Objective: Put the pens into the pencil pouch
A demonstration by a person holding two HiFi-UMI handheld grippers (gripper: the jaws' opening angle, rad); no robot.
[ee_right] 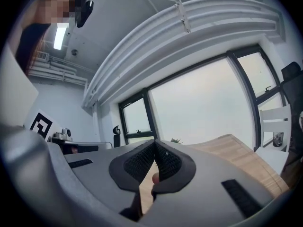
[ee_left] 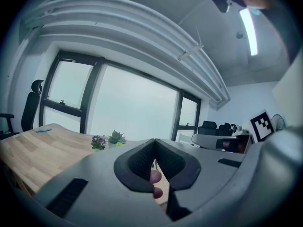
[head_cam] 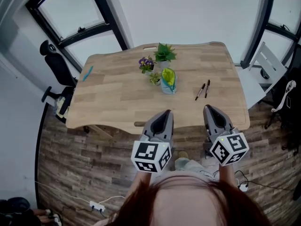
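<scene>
Two dark pens (head_cam: 203,90) lie side by side on the wooden table (head_cam: 117,93), right of centre. A green and blue pencil pouch (head_cam: 168,80) stands upright near the middle, beside the small plants. My left gripper (head_cam: 164,115) hangs just off the table's near edge with its jaws shut and nothing between them. To its right my right gripper (head_cam: 209,109) is over the same edge, also shut and empty, a short way in front of the pens. Both gripper views look level across the tabletop, with the left gripper (ee_left: 154,143) and the right gripper (ee_right: 154,144) showing closed pads.
A purple-flowered plant (head_cam: 146,63), a green leafy plant (head_cam: 164,53) and a small succulent (head_cam: 154,78) stand by the pouch. A blue pen-like item (head_cam: 87,73) lies at the table's far left. A black office chair (head_cam: 55,65) is left of the table, a white chair (head_cam: 270,65) right.
</scene>
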